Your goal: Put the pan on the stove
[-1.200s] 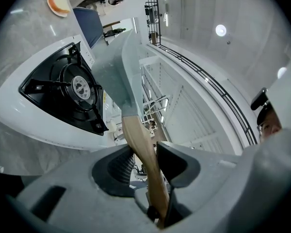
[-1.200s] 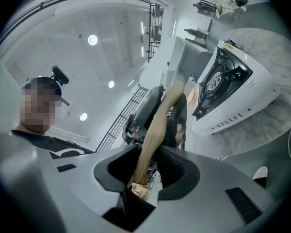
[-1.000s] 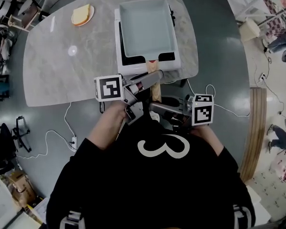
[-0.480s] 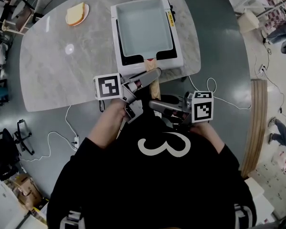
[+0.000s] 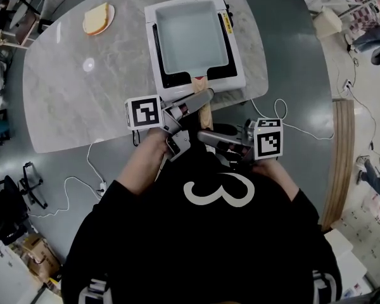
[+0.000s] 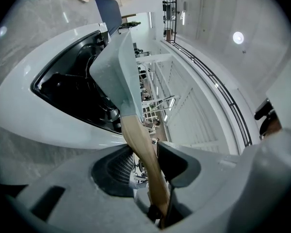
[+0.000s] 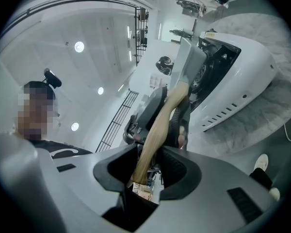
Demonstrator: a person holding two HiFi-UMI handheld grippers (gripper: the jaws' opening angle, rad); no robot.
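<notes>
A square pale-grey pan [image 5: 191, 33] rests on the white stove [image 5: 235, 76] at the table's near edge. Its wooden handle [image 5: 206, 114] sticks out toward me past the table edge. My left gripper [image 5: 196, 101] comes in from the left and is shut on the handle close to the stove. My right gripper [image 5: 208, 138] is shut on the handle's free end. In the left gripper view the handle [image 6: 140, 149] runs between the jaws up to the pan [image 6: 111, 67]. In the right gripper view the handle [image 7: 157, 130] lies between the jaws, with the stove [image 7: 242, 81] beyond.
A plate with a slice of bread [image 5: 98, 19] lies at the far left of the marble table [image 5: 69, 100]. White cables [image 5: 82, 176] trail on the grey floor below the table. A wooden strip [image 5: 339, 170] runs along the floor at the right.
Both grippers stay on the handle and the pan stays on the stove. Only the head view has shifted a little.
</notes>
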